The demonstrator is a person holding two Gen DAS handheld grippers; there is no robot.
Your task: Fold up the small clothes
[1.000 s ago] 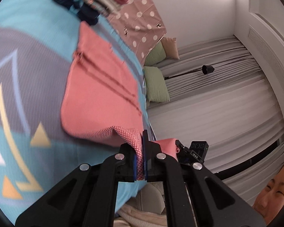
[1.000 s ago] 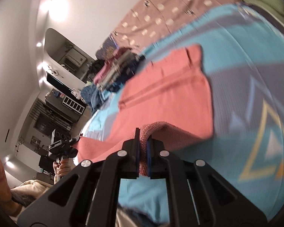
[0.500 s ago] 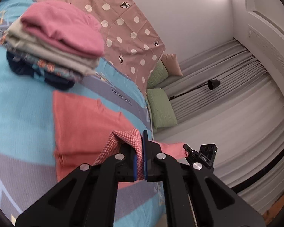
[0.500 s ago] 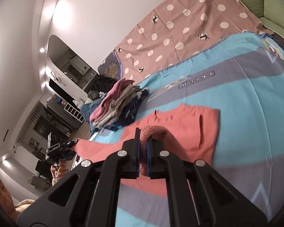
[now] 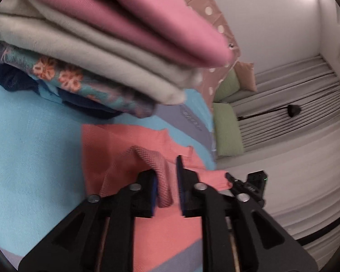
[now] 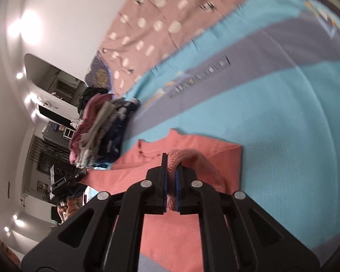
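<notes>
On bed cover (image 6: pixel 283 117), coral garment (image 5: pixel 115 145) now doubled over; left tool (image 5: pixel 166 181) seen parted, fold edge released; right tool (image 6: pixel 171 176) still clenched on hem. Fold judged nearly laid.

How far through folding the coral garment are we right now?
Done: a folded stack sits beside it. In hand: the coral garment is doubled over; the left hand-held gripper has opened, the right hand-held gripper pinches its edge. Left: release, finish folding, stack it.
</notes>
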